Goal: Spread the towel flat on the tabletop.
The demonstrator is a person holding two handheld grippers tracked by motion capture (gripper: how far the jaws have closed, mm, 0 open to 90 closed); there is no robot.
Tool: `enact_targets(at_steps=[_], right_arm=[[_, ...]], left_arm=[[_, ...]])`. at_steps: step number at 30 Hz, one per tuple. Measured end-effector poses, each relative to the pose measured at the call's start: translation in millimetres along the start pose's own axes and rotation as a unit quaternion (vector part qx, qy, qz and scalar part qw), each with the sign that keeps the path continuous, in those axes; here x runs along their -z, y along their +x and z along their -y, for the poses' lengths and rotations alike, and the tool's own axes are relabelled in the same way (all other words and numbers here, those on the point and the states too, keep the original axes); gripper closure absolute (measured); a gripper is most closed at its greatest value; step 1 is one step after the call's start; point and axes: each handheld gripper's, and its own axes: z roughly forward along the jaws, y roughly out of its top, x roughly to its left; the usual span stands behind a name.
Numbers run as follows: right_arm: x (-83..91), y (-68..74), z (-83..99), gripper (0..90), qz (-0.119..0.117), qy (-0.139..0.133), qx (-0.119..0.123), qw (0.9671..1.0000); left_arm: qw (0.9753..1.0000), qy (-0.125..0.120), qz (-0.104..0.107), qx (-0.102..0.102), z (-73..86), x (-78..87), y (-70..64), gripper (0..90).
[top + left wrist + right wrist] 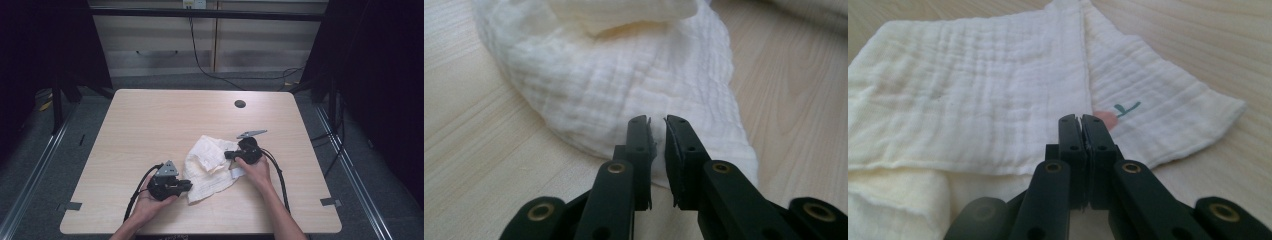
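A rumpled white muslin cloth (212, 167) lies on the wooden table (150, 120), partly folded over itself. My left gripper (189, 185) sits at the cloth's lower left edge, pointing right. In the left gripper view its jaws (657, 122) stand a narrow gap apart, with nothing between them and the cloth (624, 85) just beyond the tips. My right gripper (228, 155) rests over the cloth's right side, pointing left. Its jaws (1081, 119) are pressed together above the cloth (973, 90), next to a pink and green printed mark (1120, 111).
A dark round cable hole (240, 104) sits near the table's far edge. Bare tabletop spreads to the left and behind the cloth. Black cables trail from both grippers toward the near edge. Tape tabs mark the table's near corners.
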Motion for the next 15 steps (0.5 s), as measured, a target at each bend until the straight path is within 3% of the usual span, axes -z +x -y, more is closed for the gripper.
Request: enact_targets(at_steps=[7,15], right_arm=[[18.4,9.0,15.2,89.4,0.006,0.017,0.023,0.9996],[32.9,24.4,33.4,89.4,-0.006,0.023,0.050,0.9985]], left_arm=[[0.9999,-0.003,-0.005,0.014,-1.4,-3.7,6.3,80.5],[0.9993,-0.006,-0.009,0.035,-8.0,-6.1,25.5,77.1]])
